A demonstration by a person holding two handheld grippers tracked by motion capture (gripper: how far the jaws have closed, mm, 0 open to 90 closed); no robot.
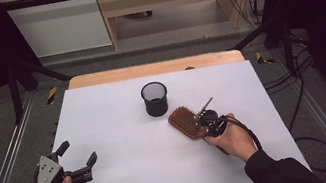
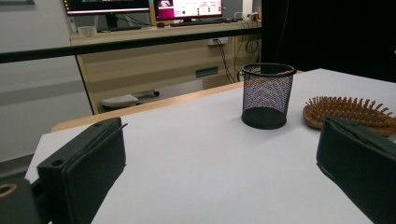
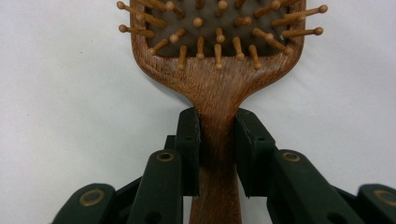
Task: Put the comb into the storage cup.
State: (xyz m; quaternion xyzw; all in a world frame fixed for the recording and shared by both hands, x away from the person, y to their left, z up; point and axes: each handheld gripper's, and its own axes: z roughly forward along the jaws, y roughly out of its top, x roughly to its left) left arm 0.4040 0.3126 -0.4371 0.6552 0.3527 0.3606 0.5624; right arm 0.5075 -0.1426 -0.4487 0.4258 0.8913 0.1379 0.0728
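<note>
While the high view hides it, right gripper (image 3: 217,140) clamps hairbrush (image 3: 215,60) handle.

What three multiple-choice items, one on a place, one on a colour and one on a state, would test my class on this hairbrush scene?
1. Where does the mesh cup stand?
A. on the hairbrush
B. on the table, beyond the hairbrush
C. in the left claw

2. What colour is the hairbrush?
A. brown wood
B. blue
C. white

3. How is the right claw?
A. wide open above the cup
B. lying loose on the table
C. shut on the hairbrush handle

Key: 1 B, the high view shows the cup upright on the white table just past the brush head. 2 A, the right gripper view shows wood grain and wooden pins. 3 C, both pads press the sides of the handle, while the left claw stands open with nothing between its jaws.
</note>
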